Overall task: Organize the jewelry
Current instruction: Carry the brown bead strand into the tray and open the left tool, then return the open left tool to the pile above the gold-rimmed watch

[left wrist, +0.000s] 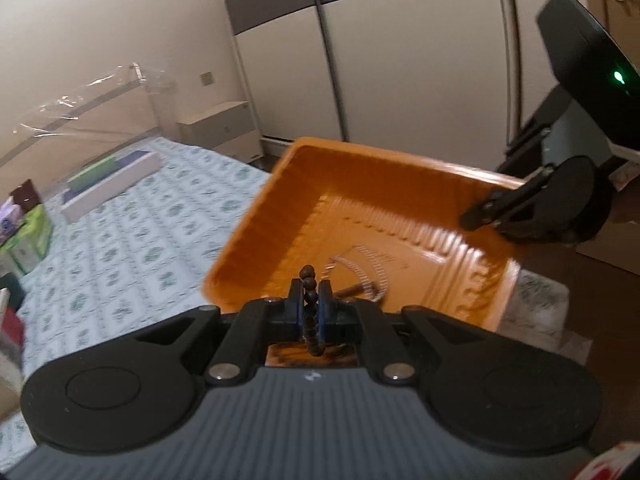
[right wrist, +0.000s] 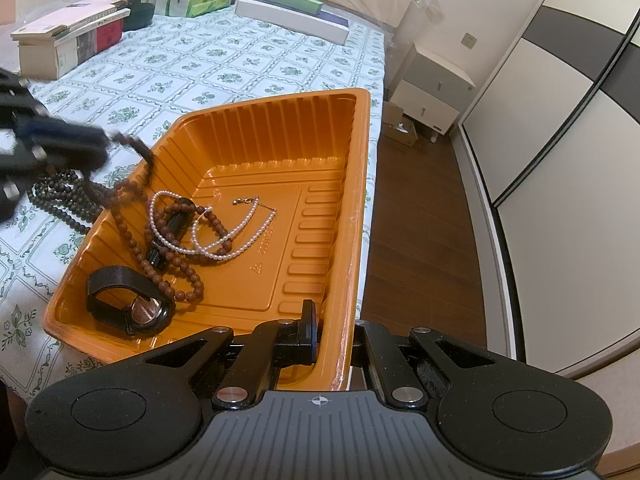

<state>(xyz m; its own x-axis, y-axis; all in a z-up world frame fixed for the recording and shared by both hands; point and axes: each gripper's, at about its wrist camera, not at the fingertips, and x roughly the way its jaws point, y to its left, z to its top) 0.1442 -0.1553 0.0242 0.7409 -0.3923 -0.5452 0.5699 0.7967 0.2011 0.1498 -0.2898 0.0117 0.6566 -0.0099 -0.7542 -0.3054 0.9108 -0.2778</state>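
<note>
Right gripper (right wrist: pixel 332 344) clamped on near rim of orange tray (right wrist: pixel 362 184), lower centre of right view. Watch (right wrist: pixel 128 300), pearl necklace (right wrist: pixel 224 232), brown beads (right wrist: pixel 176 276) lie inside tray, left half. Left gripper (left wrist: pixel 309 304) clenched on dark bead strand (left wrist: pixel 309 280), over tray's left rim. Beyond: floral bedspread (right wrist: pixel 224 60), boxes (right wrist: pixel 68 36) at upper left.

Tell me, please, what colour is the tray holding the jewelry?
Orange tray, clearest in the right wrist view.
</note>
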